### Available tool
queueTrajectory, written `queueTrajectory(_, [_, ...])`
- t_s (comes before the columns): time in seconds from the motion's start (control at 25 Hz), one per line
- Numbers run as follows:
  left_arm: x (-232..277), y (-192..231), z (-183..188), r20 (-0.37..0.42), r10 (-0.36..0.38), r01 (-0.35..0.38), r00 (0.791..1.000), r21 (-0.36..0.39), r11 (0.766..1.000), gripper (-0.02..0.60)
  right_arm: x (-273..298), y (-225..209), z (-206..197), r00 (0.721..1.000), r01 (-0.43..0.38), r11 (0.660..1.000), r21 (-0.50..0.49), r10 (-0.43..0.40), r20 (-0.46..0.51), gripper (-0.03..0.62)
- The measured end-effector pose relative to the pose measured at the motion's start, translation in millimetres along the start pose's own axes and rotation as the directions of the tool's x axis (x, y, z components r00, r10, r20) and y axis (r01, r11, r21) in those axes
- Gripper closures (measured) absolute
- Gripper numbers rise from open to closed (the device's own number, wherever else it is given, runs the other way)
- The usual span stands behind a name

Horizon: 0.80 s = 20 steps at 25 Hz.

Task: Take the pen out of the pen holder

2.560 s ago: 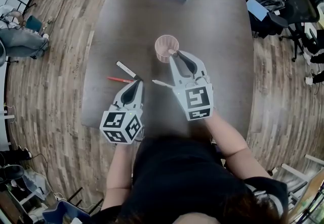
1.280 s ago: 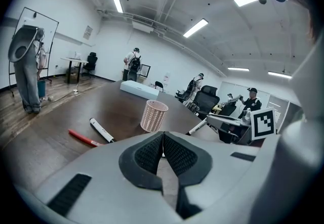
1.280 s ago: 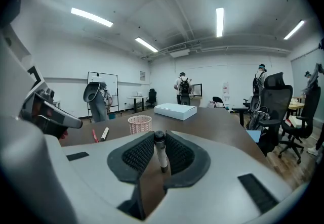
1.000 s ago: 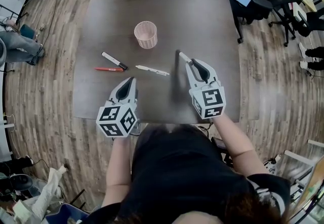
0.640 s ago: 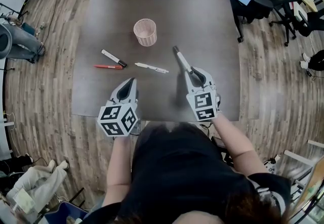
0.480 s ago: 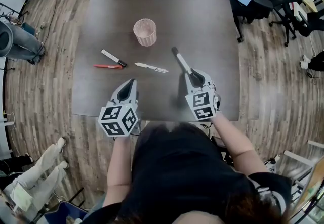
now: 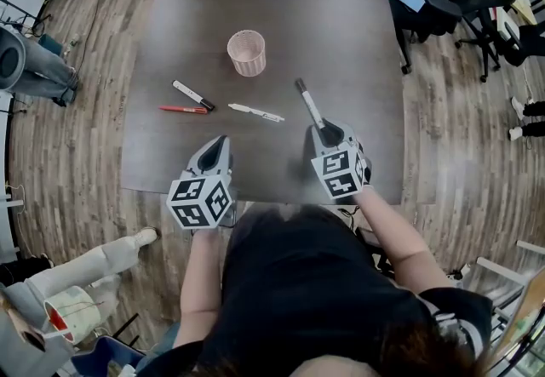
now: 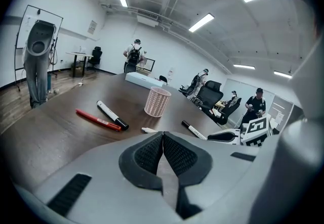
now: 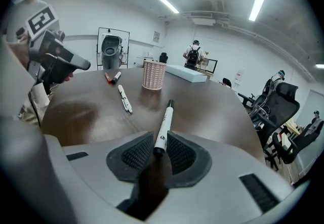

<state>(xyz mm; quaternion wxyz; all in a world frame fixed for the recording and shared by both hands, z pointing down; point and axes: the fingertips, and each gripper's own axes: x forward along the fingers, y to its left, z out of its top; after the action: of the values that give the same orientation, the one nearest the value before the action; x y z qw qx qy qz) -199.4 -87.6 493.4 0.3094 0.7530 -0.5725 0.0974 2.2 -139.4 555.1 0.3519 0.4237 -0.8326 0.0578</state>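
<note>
one slim white pen (image 9: 164,119) (black-capped) between opening right tongs (image 9: 158,139); left tongs (image 8: 162,134) pressed together

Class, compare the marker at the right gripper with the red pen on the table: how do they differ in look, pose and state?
The marker is white with a black cap; the red pen is red and slimmer. The marker's end sits between the right gripper's opening jaws; the red pen lies free. The marker points away from the person, the red pen crosswise. Both are outside the pen holder.
</note>
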Motion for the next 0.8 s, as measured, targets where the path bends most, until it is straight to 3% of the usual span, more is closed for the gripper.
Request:
queueTrajectory(0.4, [-2,1,4,0.002,0.006,-0.006,1.000,-0.002,1.000,0.554,-9,-9,14,0.999,-0.013,0.999,0.045,0.011,0.030,0.479])
queueTrajectory(0.8, [-9,-9,26,0.054,-0.008,0.007,0.999,0.013,1.000,0.554,-36,-29,59,0.990,-0.004,0.993,0.119,-0.013,0.140,0.517])
